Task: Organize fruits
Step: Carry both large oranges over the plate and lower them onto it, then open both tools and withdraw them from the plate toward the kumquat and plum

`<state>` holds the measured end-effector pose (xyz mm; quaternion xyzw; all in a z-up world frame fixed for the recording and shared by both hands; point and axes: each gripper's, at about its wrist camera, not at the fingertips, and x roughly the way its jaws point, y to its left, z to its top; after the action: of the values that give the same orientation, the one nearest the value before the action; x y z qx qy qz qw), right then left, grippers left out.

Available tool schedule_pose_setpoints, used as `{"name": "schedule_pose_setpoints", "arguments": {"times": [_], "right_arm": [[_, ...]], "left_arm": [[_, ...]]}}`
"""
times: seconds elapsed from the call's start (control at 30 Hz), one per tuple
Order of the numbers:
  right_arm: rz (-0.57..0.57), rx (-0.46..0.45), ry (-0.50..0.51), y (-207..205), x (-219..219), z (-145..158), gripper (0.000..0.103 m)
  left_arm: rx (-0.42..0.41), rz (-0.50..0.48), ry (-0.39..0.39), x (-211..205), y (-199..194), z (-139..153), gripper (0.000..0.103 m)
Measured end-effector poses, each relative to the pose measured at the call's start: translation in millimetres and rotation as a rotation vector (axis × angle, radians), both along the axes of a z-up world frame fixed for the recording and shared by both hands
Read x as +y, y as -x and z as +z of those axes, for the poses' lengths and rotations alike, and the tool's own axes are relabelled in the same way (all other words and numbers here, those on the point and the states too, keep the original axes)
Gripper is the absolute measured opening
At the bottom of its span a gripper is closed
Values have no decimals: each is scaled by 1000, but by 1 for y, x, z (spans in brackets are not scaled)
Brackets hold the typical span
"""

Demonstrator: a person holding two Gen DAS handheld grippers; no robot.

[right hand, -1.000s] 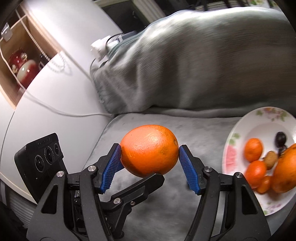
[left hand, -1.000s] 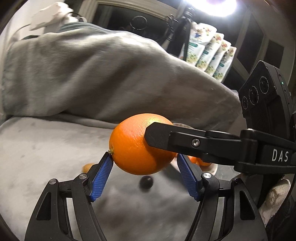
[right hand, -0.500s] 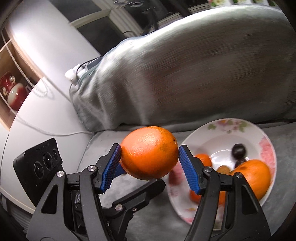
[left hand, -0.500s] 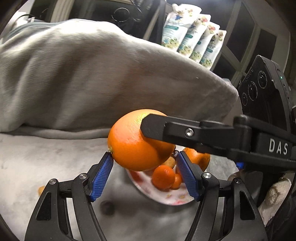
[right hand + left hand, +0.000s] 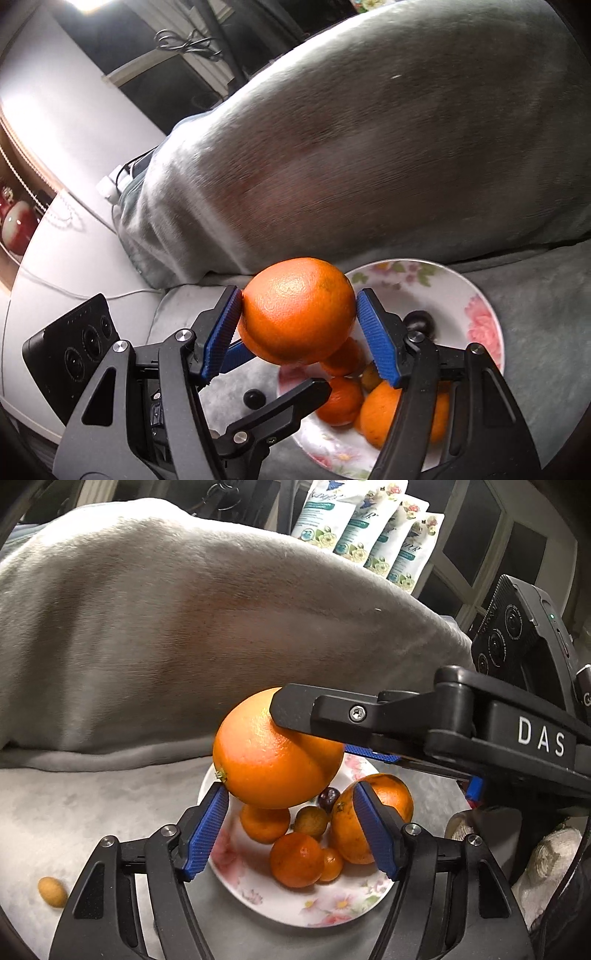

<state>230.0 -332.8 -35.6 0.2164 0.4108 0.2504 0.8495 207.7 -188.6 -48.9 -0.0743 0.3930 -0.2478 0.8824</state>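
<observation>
Orange point(image 5: 299, 310) was clamped in the right tongs point(image 5: 298, 306), one blue pad on each flank at its widest part, and hung in the air above the floral plate point(image 5: 480, 295). From the left wrist view the orange point(image 5: 273, 757) sat over the plate's point(image 5: 332, 904) far left portion, so the coming move was judged to be a short descent, straight down or a little to the open left side. The fruit was near round, with its stem end turned low and left toward the left tongs point(image 5: 290, 792). These stood wide, bracketing the orange from beneath: the left pad lay at or just beside the stem end, contact not resolvable, and the right pad stood clear of it. The right hand therefore carried the load alone. The plate already held a large orange point(image 5: 373, 812), several mandarins point(image 5: 295, 860), a small brownish fruit point(image 5: 310, 821) and a dark round fruit point(image 5: 328, 796), leaving free space mainly at its left; rolling on release was judged a risk. One small yellow fruit point(image 5: 52, 891) lay off the plate on the grey blanket point(image 5: 74, 830), well apart to the left. The blanket also draped a large rounded bulk behind. Floral pouches point(image 5: 369, 528) stood by dark window panes.
</observation>
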Motion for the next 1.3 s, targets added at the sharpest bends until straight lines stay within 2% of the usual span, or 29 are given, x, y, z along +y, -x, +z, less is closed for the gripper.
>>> {"name": "schedule_pose_setpoints", "arguments": {"times": [0.27,0.73,1.2,1.3], "right_arm": [[-37,2,-48,-2,-17,-3,67],[-78,-33,-25,8,-36,9,67],[-99,-56,14,22,-33,19,68],[-109,-72,39,27,-31,22,78]], "left_arm": [[-4,-12,-8,-3,-1,-6,66],[-44,-27,-24,-8,11,7,66],[-89,-28,-35,-6,26,26,69],[-97,-24,-31,-3,31,30,69]]}}
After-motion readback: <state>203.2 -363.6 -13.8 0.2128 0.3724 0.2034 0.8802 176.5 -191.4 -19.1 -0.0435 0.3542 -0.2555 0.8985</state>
